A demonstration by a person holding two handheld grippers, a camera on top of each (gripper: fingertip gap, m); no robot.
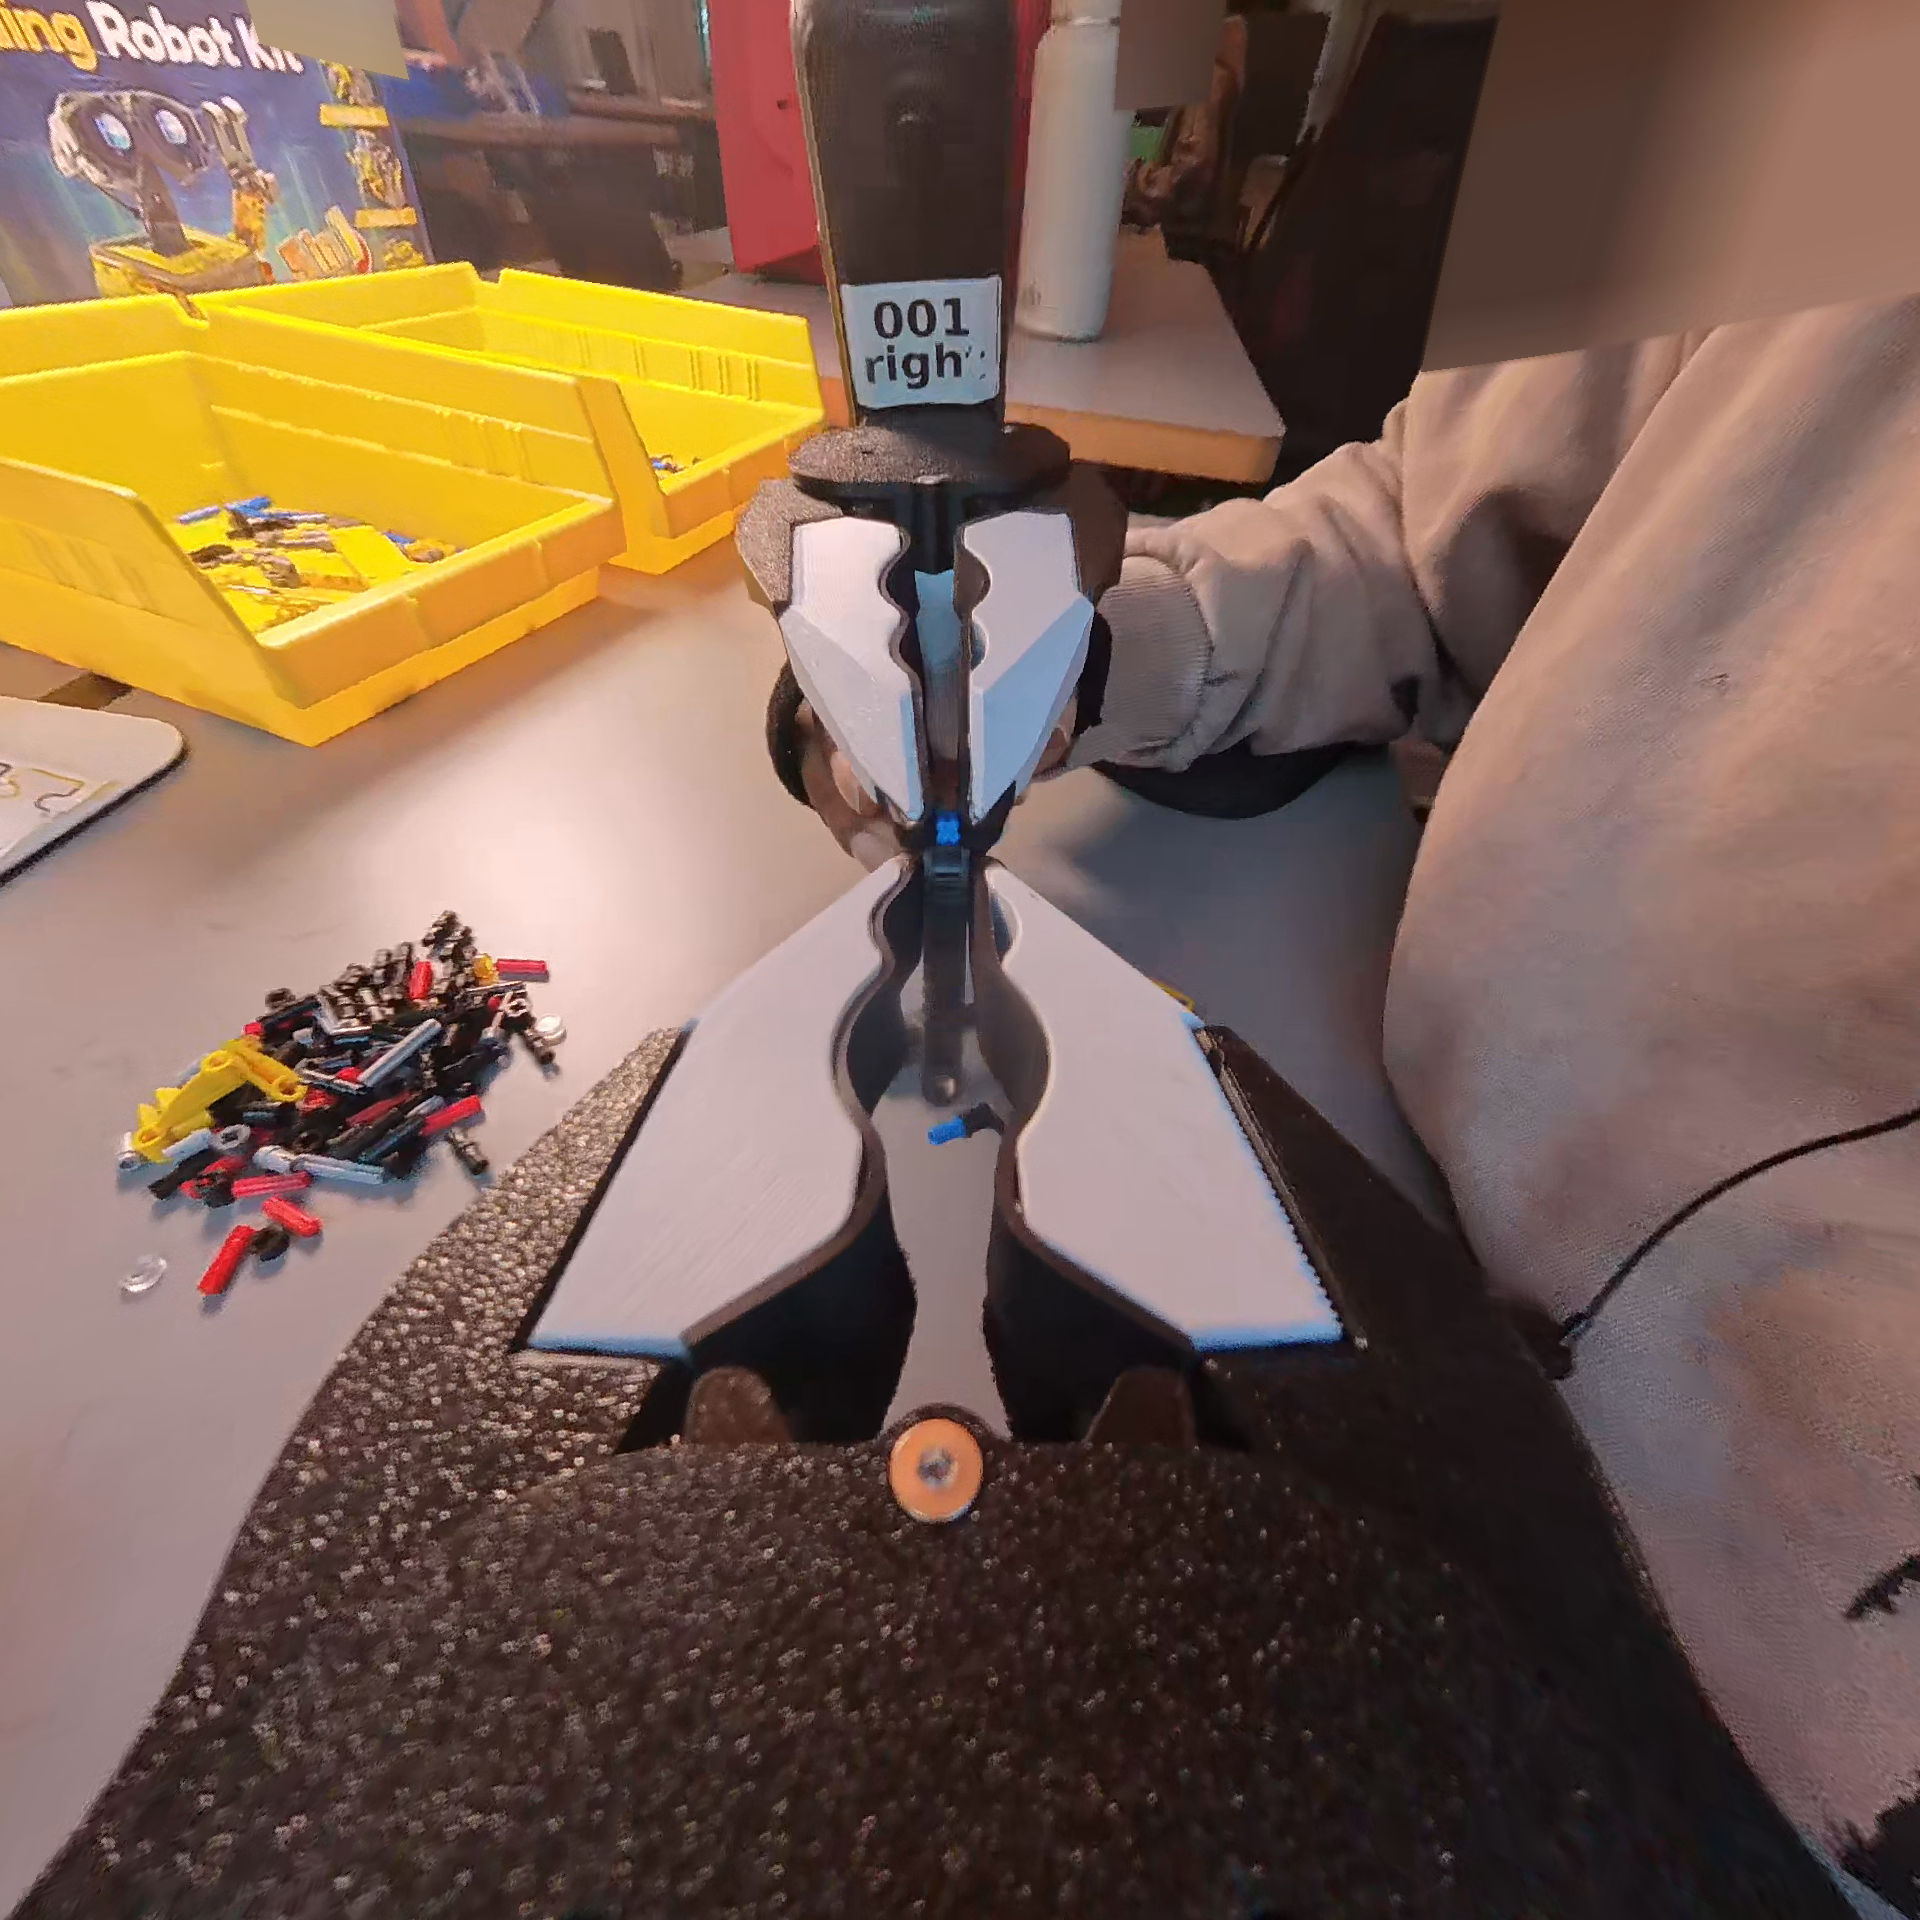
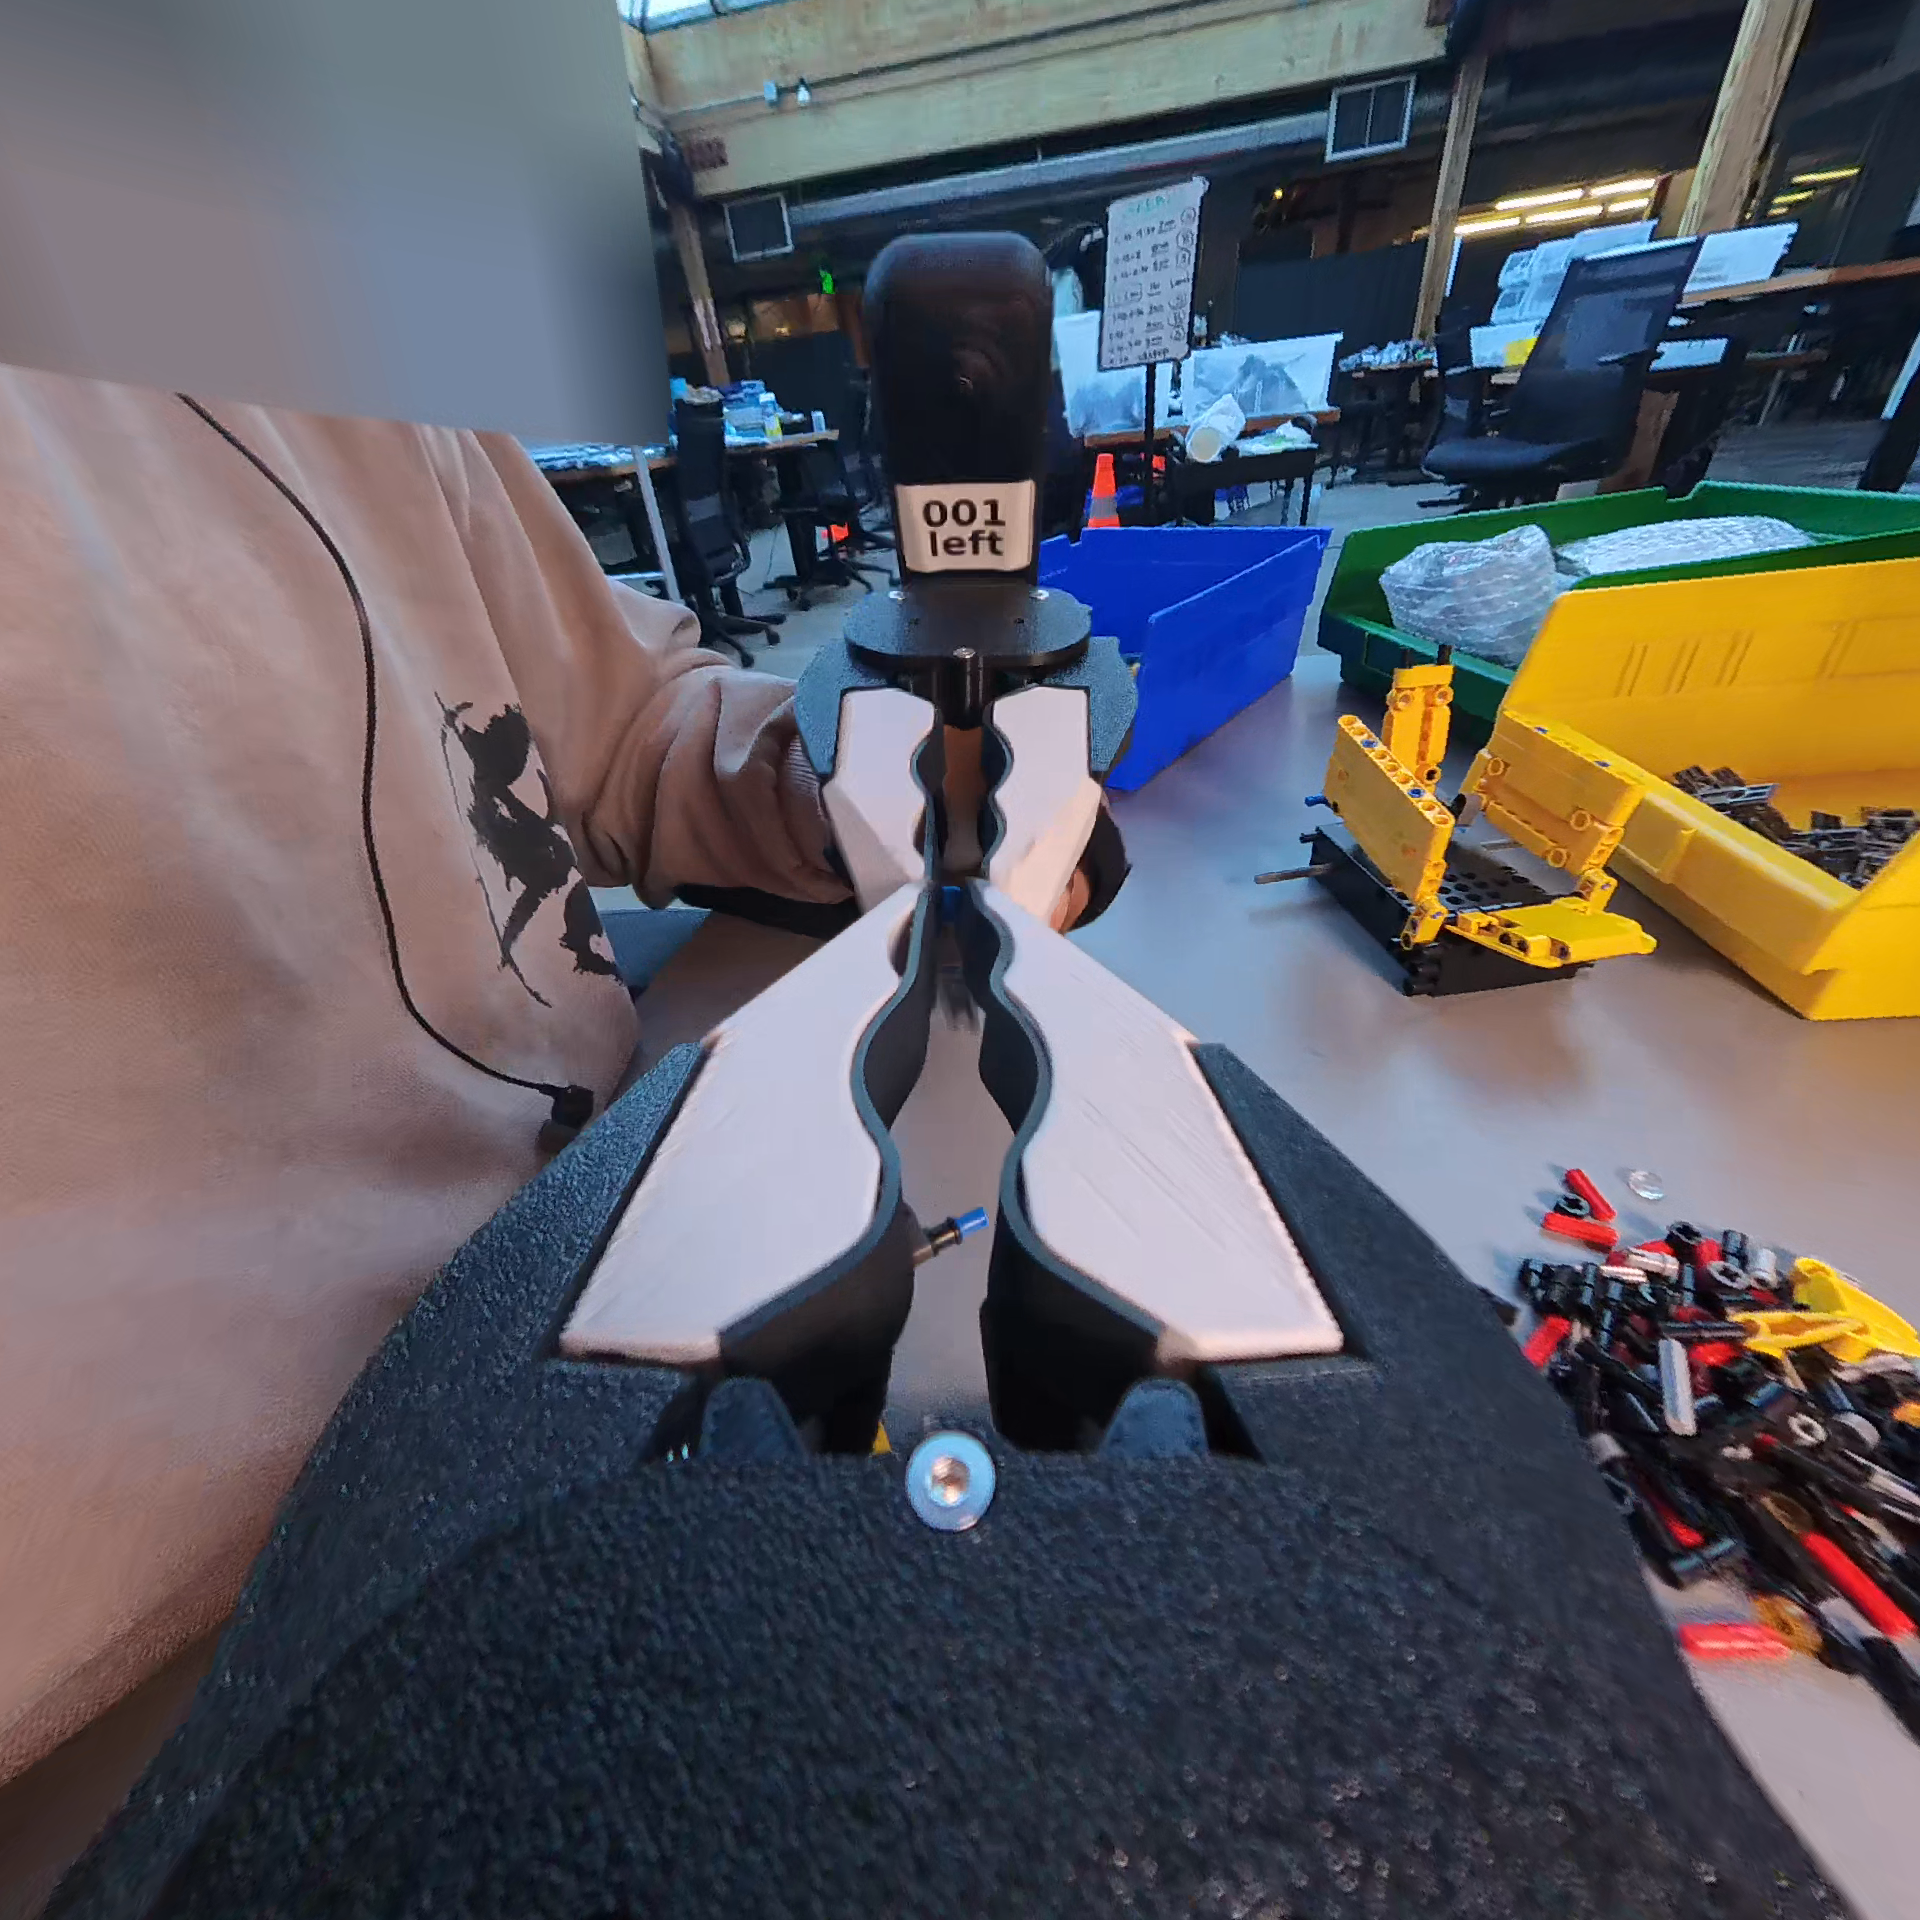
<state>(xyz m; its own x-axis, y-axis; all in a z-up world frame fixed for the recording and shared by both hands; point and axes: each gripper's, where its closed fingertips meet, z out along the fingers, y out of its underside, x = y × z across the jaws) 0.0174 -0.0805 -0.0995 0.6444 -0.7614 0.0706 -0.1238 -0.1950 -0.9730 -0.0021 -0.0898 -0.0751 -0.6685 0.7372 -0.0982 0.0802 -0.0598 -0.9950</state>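
Note:
The two grippers meet tip to tip above the grey table. My left gripper (image 1: 940, 883) is shut on a long black beam piece (image 1: 943, 977) that runs back between its fingers. My right gripper (image 2: 943, 914) is shut on a small blue-and-black pin (image 2: 948, 902), blue end forward. In the left wrist view the right gripper (image 1: 945, 810) holds the pin (image 1: 945, 828) against the end of the black piece. The left gripper (image 2: 951, 878) also shows in the right wrist view. A second blue-and-black pin (image 1: 951, 1129) lies loose on the table under the grippers (image 2: 956, 1229).
A pile of small black, red, grey and yellow parts (image 1: 343, 1070) lies beside the grippers (image 2: 1725, 1382). Yellow bins (image 1: 436, 623) stand behind it. A yellow-and-black part-built model (image 2: 1455, 862), a yellow bin (image 2: 1704, 862), a blue bin (image 2: 1205, 623) and a green bin (image 2: 1455, 540) stand farther off. A person's beige sleeve is close. The tips of both grippers are at nearly the same place.

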